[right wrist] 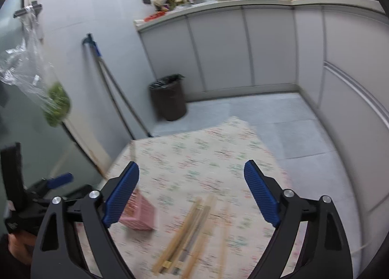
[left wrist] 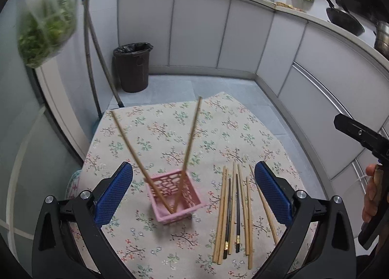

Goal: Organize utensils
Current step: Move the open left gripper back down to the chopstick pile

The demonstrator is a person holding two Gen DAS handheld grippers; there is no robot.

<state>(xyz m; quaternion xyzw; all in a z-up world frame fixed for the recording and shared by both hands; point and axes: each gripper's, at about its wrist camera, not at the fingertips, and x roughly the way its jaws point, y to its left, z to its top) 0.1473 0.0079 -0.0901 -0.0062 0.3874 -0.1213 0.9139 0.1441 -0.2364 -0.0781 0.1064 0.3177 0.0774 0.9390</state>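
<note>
**Blurring hides the right view's detail**

Blurring in your right wrist view smears the loose chopsticks (right wrist: 192,232) and the pink basket (right wrist: 139,215), which sits half hidden behind a jaw. Your left gripper (left wrist: 193,192) stands wide with nothing gripped, above the table (left wrist: 243,133). The basket (left wrist: 173,196) sits near the table's near edge, holding two wooden chopsticks (left wrist: 189,142) that lean apart in a V, tips up. Beside it the loose chopsticks (left wrist: 237,213) lie side by side, long axes towards the far edge. Your right gripper (right wrist: 192,193) also stands wide and empty, angled down at the table.
</note>
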